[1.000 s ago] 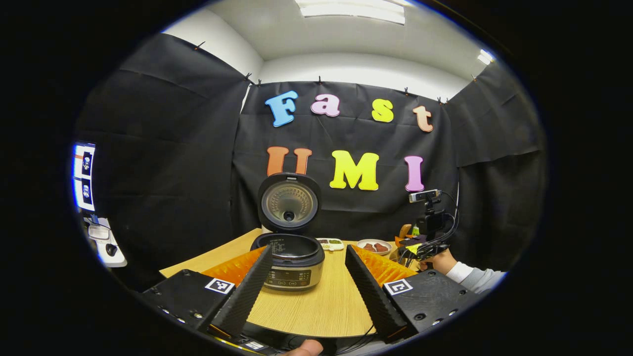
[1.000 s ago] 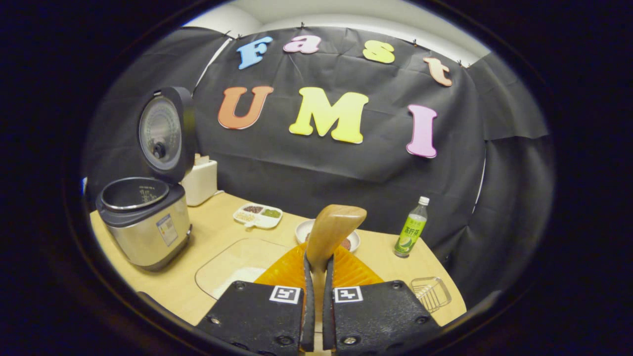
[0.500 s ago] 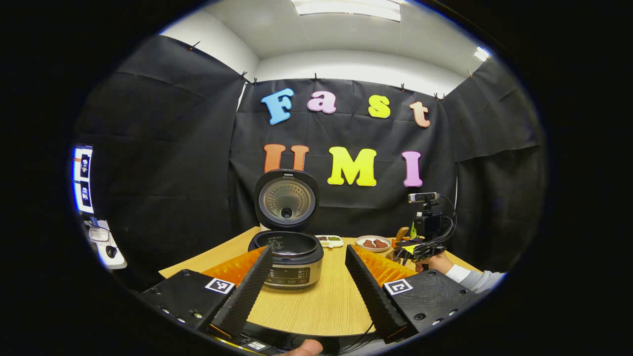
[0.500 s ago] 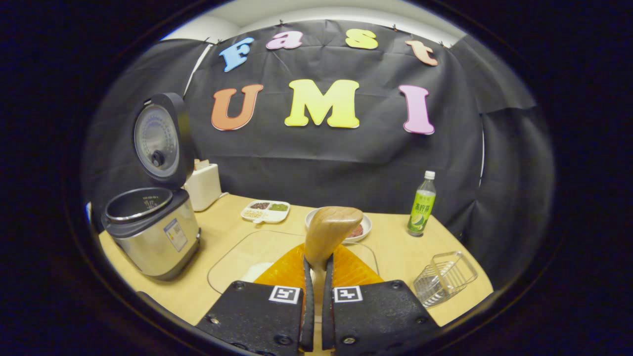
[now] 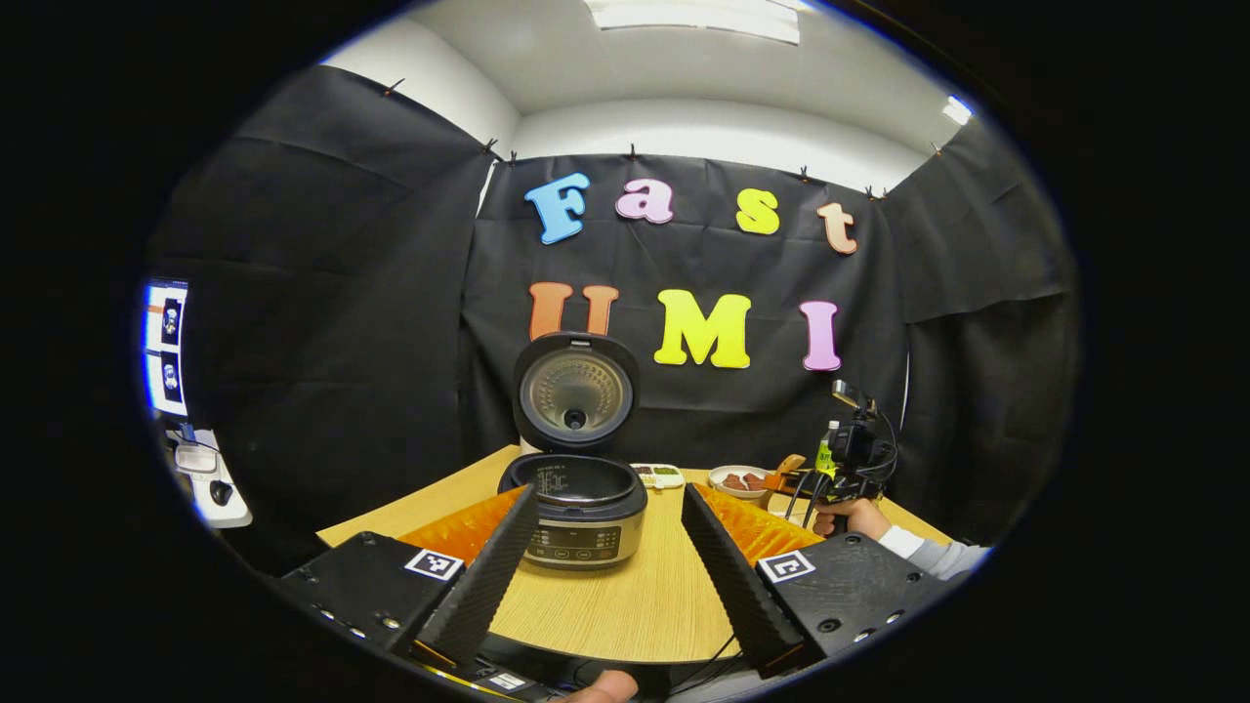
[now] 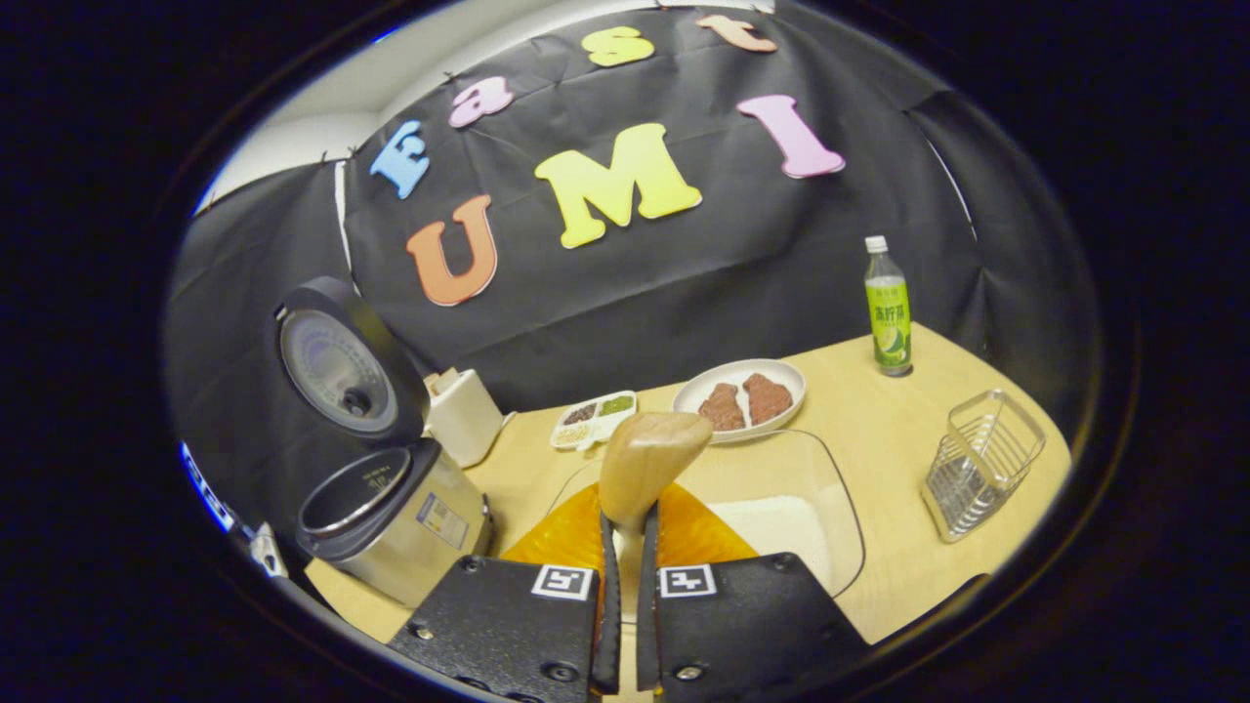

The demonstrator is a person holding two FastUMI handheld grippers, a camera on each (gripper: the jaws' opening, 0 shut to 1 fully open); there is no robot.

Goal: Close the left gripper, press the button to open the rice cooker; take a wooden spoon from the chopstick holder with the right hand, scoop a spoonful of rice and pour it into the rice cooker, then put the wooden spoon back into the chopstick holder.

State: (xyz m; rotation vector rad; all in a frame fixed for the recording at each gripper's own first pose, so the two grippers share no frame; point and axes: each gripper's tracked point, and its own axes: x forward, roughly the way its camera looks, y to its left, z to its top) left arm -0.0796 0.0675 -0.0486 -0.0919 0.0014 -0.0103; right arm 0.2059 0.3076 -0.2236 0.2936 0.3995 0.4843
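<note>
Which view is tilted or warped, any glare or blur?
Right gripper view: horizon rolled, table slopes, bottle leans, fisheye bending at edges, sharp on the wooden spoon. Left gripper view: level, ceiling light blown out, rice cooker sharp.

Left gripper view sitting low at near edge of light wooden table [image 5: 625,605], facing silver open-lidded rice cooker [image 5: 584,508] head-on. Right gripper view hovering closer, tilting sideways (horizon slanting), sharing cooker [image 6: 391,517] and table [image 6: 879,430].

Silver rice cooker [image 6: 410,522], green-labelled bottle [image 6: 888,308]
</note>
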